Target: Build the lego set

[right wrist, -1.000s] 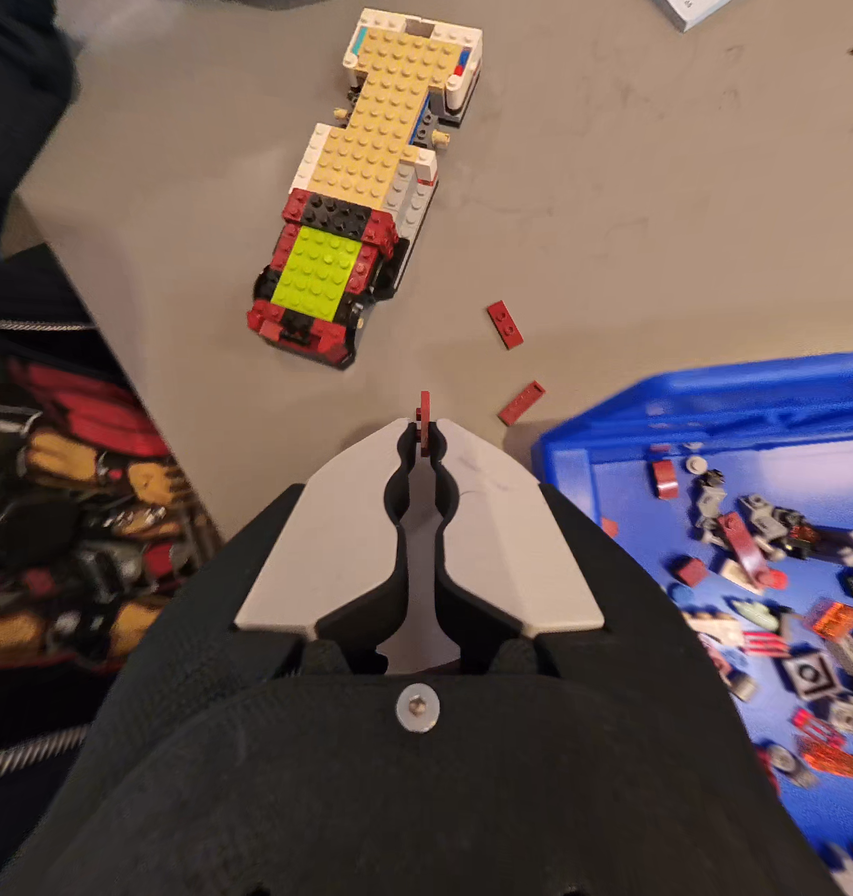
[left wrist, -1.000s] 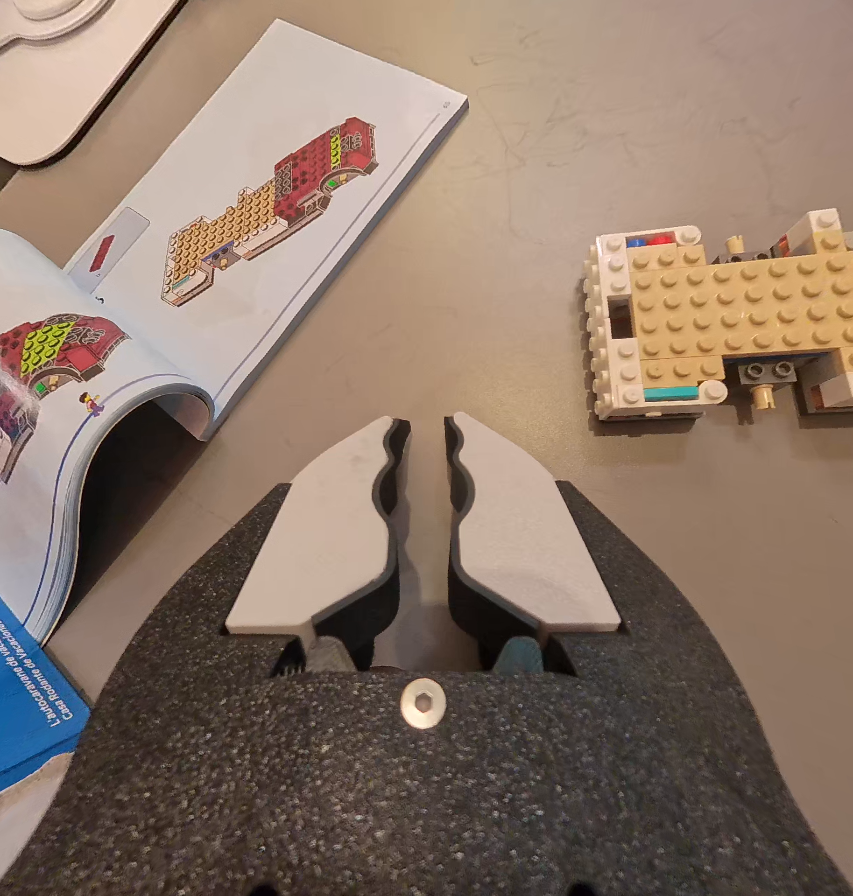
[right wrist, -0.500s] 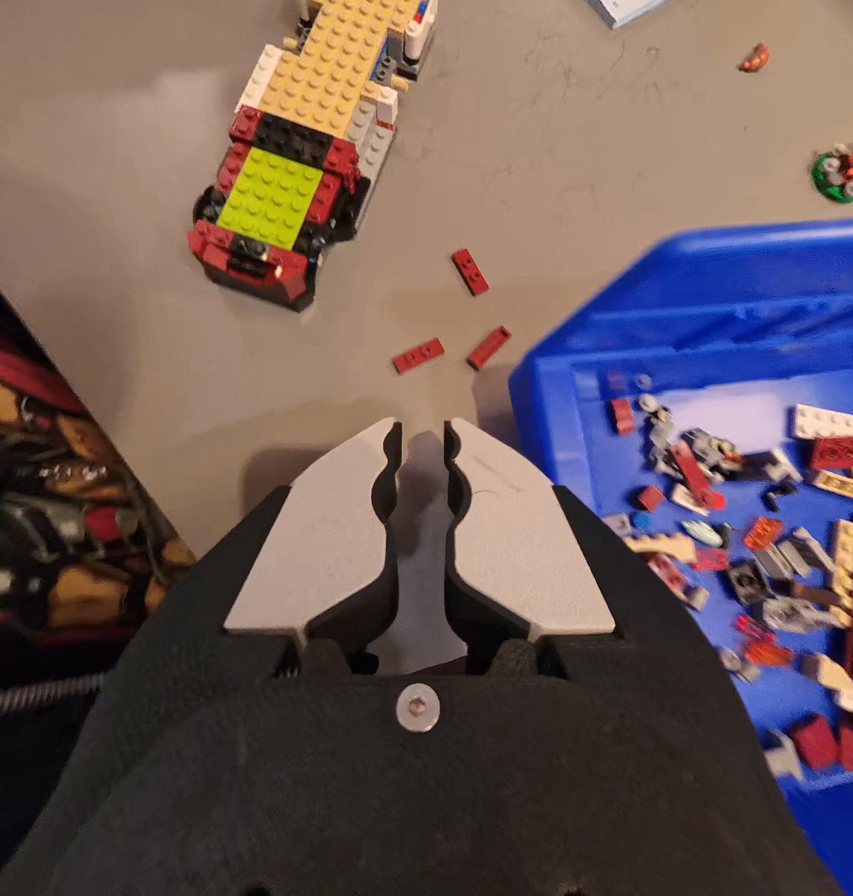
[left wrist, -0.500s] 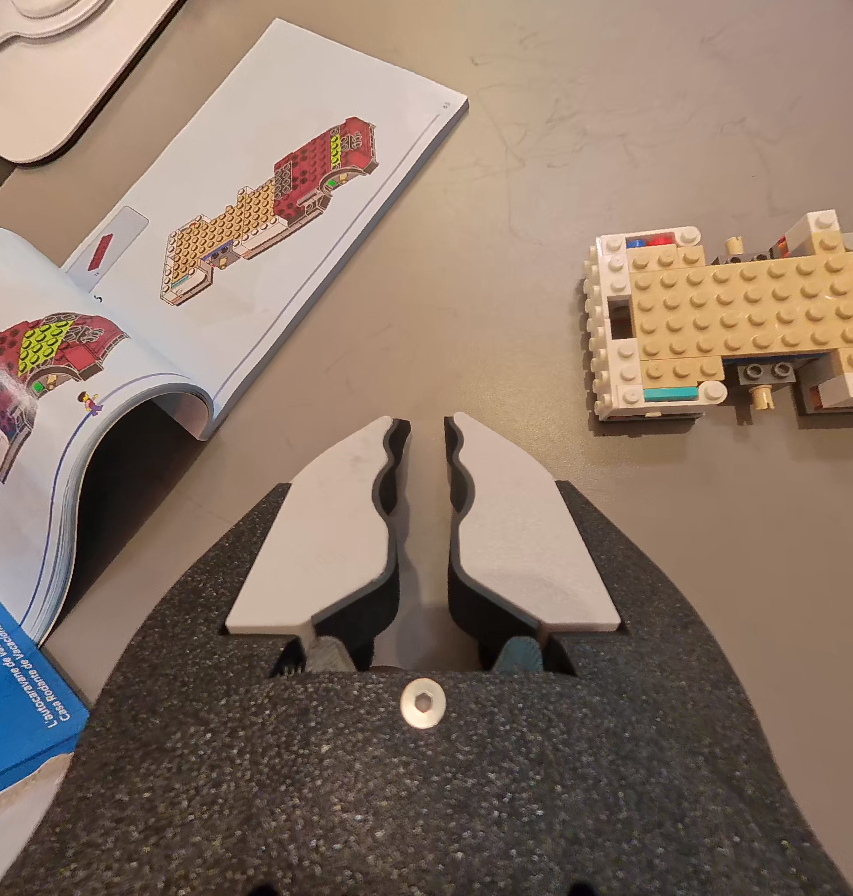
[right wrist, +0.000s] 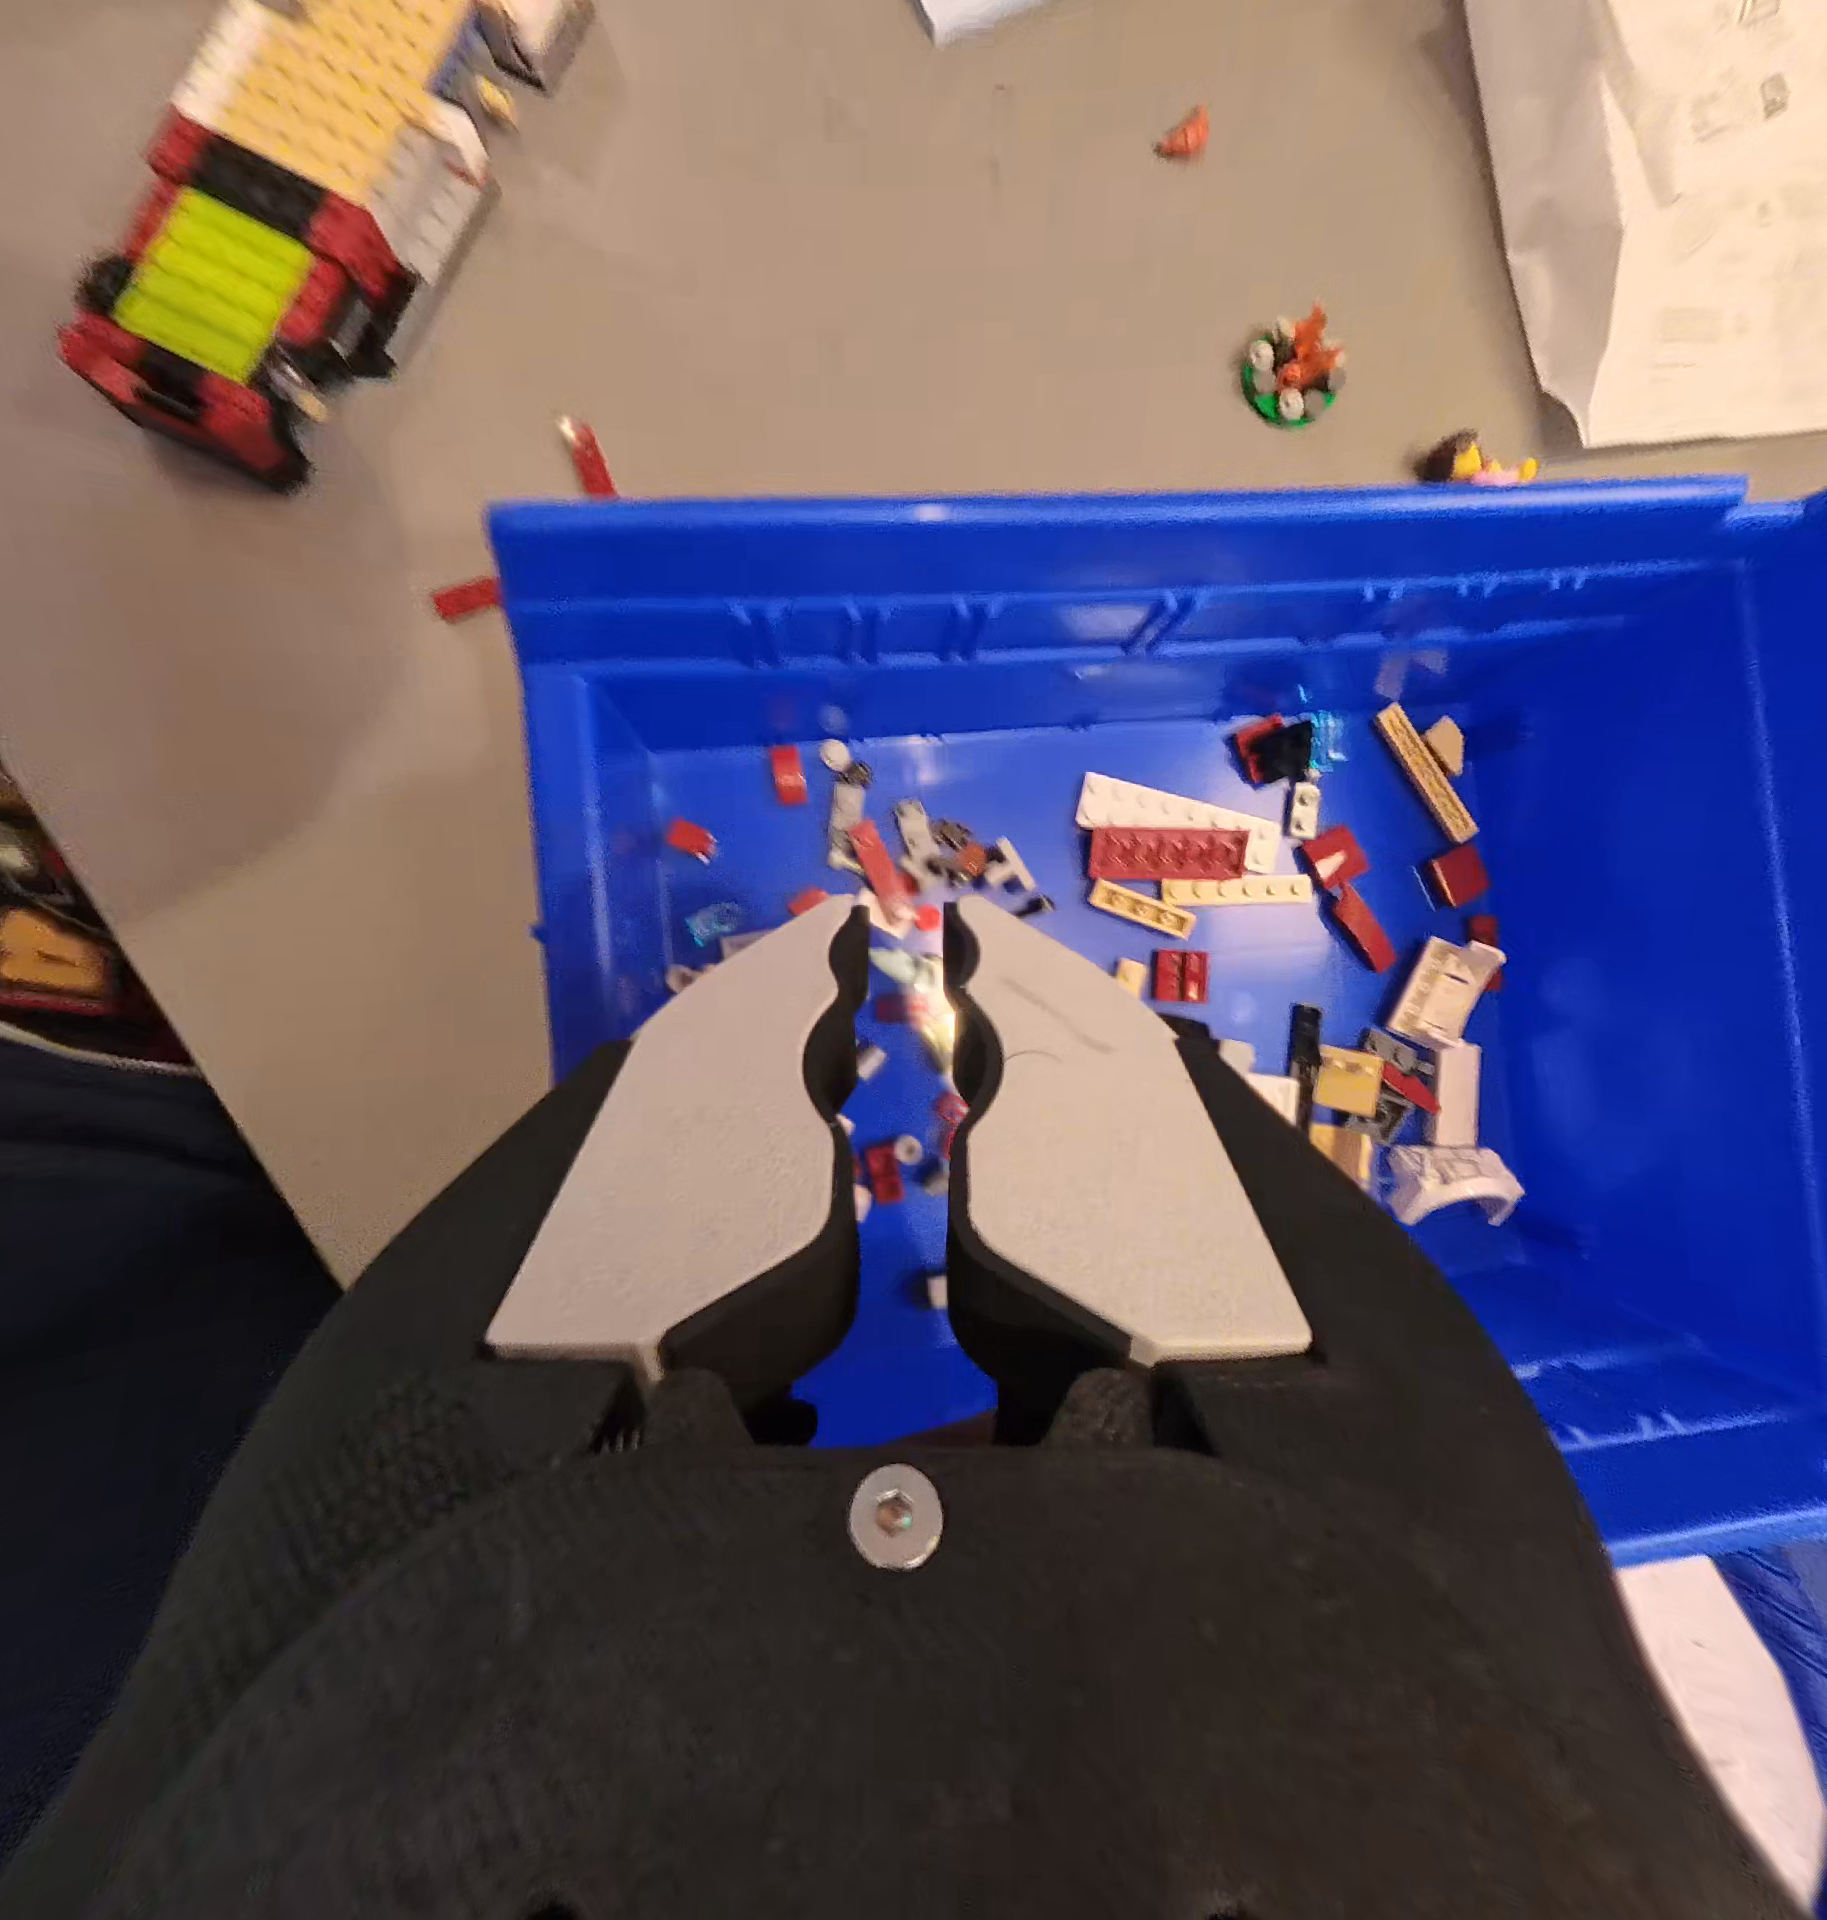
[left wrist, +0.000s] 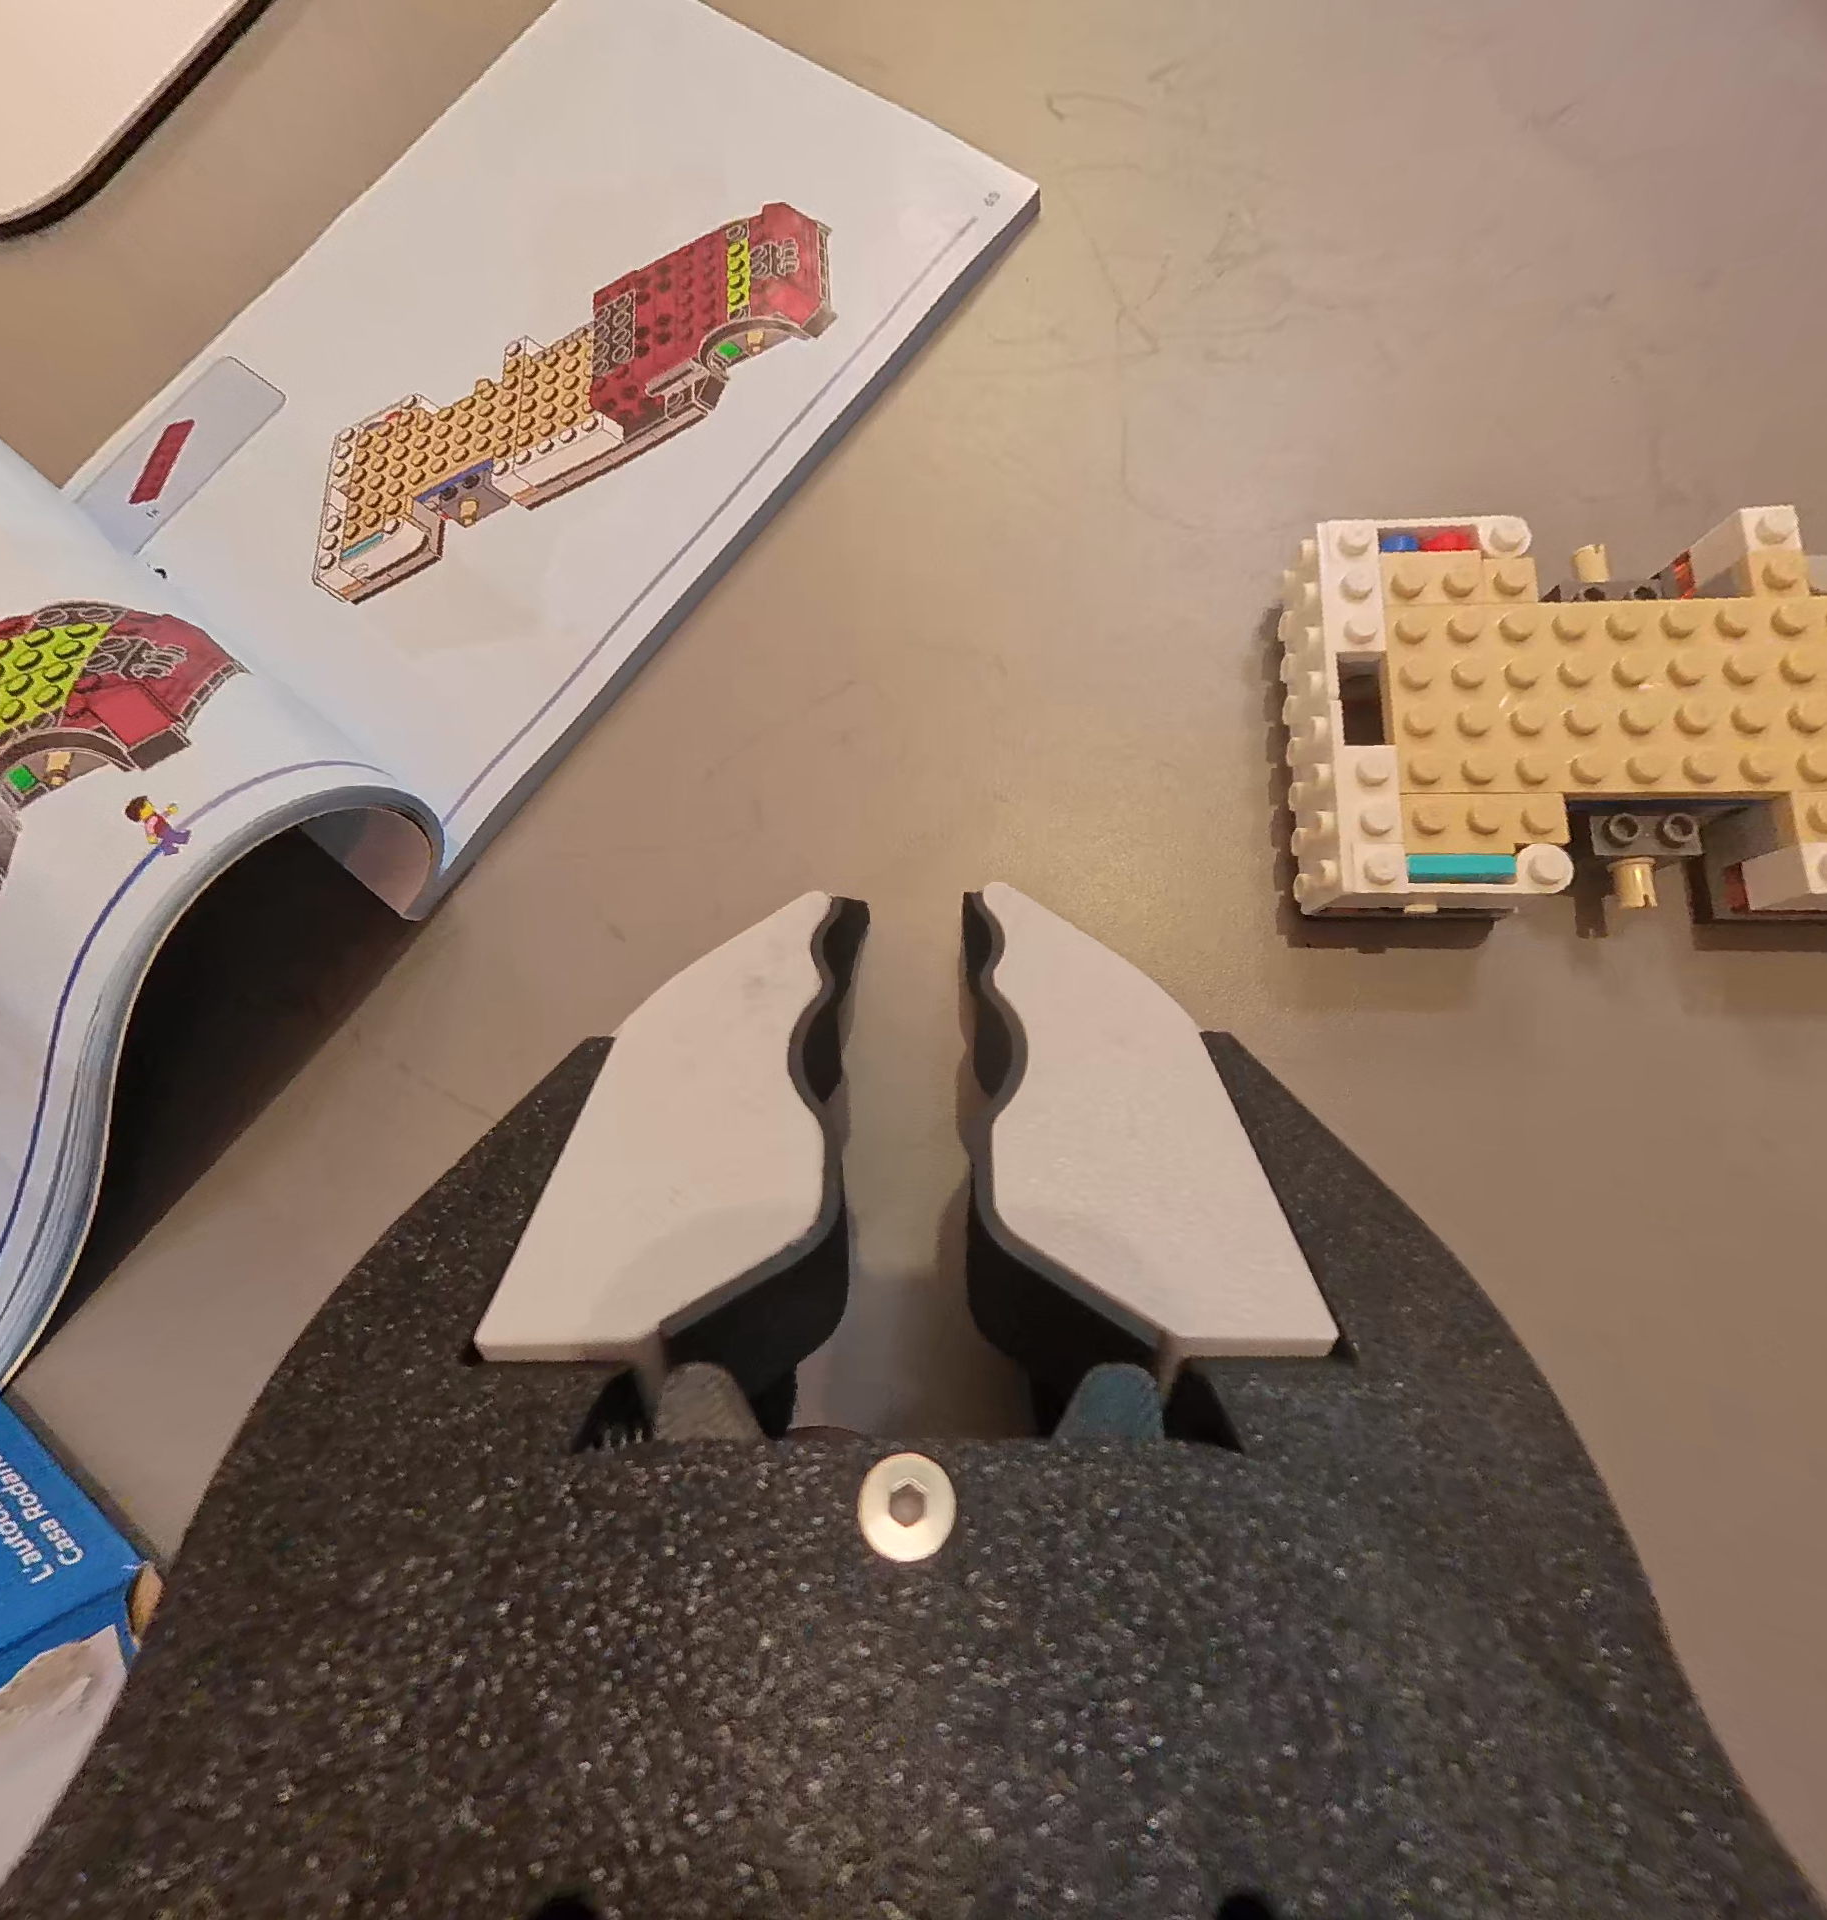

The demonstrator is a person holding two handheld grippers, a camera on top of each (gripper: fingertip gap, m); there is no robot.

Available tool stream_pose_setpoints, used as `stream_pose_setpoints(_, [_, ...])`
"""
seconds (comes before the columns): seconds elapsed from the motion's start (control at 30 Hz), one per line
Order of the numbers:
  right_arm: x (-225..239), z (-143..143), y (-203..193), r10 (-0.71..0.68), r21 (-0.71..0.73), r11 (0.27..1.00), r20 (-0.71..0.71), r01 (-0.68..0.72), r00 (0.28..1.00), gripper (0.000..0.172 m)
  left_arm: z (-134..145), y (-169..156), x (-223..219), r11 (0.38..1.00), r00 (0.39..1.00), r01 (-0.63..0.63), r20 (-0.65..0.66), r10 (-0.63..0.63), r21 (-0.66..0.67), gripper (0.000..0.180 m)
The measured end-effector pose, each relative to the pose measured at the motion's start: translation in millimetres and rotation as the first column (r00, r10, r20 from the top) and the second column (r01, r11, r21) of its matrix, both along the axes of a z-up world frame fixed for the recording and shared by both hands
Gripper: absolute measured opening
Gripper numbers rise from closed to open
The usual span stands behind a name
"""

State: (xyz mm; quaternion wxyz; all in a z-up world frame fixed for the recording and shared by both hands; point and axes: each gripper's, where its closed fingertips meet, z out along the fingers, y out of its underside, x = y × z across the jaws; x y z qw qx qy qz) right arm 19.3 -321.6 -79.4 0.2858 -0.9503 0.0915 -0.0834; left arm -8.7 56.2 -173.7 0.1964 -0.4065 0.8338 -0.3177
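My left gripper [left wrist: 914, 914] is open and empty above bare table, between an open instruction booklet [left wrist: 535, 416] on its left and the tan and white end of a brick vehicle [left wrist: 1574, 727] on its right. My right gripper [right wrist: 906, 920] is open and empty, hovering over a blue bin [right wrist: 1667, 935] of several loose bricks. The vehicle's red and lime front [right wrist: 223, 301] lies at the far left of the right wrist view. Small dark red plates [right wrist: 587, 457] [right wrist: 464, 597] lie on the table just beyond the bin's left corner.
A blue box [left wrist: 26, 1558] lies at the lower left of the left wrist view, with a white board [left wrist: 47, 114] at the top left. In the right wrist view, white paper sheets [right wrist: 1719, 208] lie at the far right, with a small green-based brick piece [right wrist: 1293, 364] and a minifigure [right wrist: 1475, 468] behind the bin. The table's edge runs along the left. The gap from one gripper's tips to the other's is roughly 40 centimetres. The left gripper is farther from the small green-based brick piece [right wrist: 1293, 364], some 30 centimetres, than the right, some 25 centimetres.
My right gripper held a small dark red plate a second ago, opened and left it on the table, then swung right over the blue bin. My left gripper opened slightly and stayed put.
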Motion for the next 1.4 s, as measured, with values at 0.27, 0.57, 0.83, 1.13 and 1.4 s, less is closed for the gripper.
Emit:
stream_pose_setpoints(0.27, [44,-12,-38,-0.021,-0.046,0.999,-0.031,0.02,0.999,0.015,-1,0,1,1.0,1.0,-0.001,-0.018,0.0,-0.019,0.022])
stream_pose_setpoints(0.57, [70,-9,-63,-0.032,-0.065,0.997,-0.012,0.032,0.999,0.016,-1,4,4,0.999,0.999,-0.035,-0.029,0.034,-0.034,0.018])
stream_pose_setpoints(0.83, [76,-12,-71,-0.052,-0.048,0.998,-0.017,0.051,0.999,0.016,-1,4,5,0.999,0.999,-0.038,-0.021,0.038,-0.023,0.018])
stream_pose_setpoints(1.13, [57,-9,-66,-0.081,0.063,0.995,-0.041,0.083,0.996,0.015,-1,5,5,0.999,0.999,-0.043,-0.018,0.043,-0.019,0.019])
stream_pose_setpoints(1.4, [33,-12,-60,-0.064,0.076,0.995,-0.051,0.067,0.997,0.015,-1,5,5,0.999,0.999,-0.045,-0.017,0.045,-0.017,0.019])
